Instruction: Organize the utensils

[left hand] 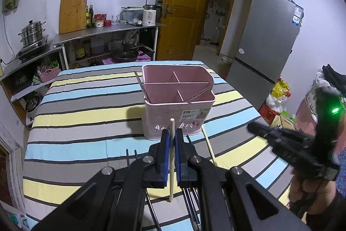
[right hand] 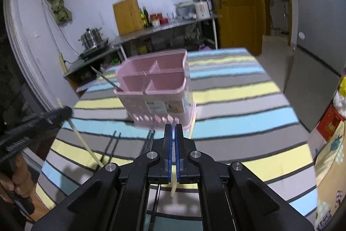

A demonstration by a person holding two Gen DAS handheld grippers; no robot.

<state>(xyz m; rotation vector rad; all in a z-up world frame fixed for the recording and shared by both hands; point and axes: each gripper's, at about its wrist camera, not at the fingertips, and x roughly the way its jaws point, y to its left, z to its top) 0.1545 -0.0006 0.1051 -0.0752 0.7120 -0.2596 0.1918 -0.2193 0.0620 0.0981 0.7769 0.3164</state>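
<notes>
My left gripper is shut on a pale wooden chopstick that stands nearly upright between its blue pads, just in front of the pink divided basket. The basket stands on the striped tablecloth. One dark chopstick leans in its front right compartment and another sticks out at its left side. A second wooden chopstick lies on the cloth right of the basket. My right gripper hovers before the basket, pads nearly together with nothing gripped. In the right wrist view the left gripper shows at the left.
Several dark chopsticks lie on the cloth near the front, some under my grippers. A steel counter with pots and bottles stands behind the table. A grey fridge and a yellow door are to the right. A hand holds the right gripper.
</notes>
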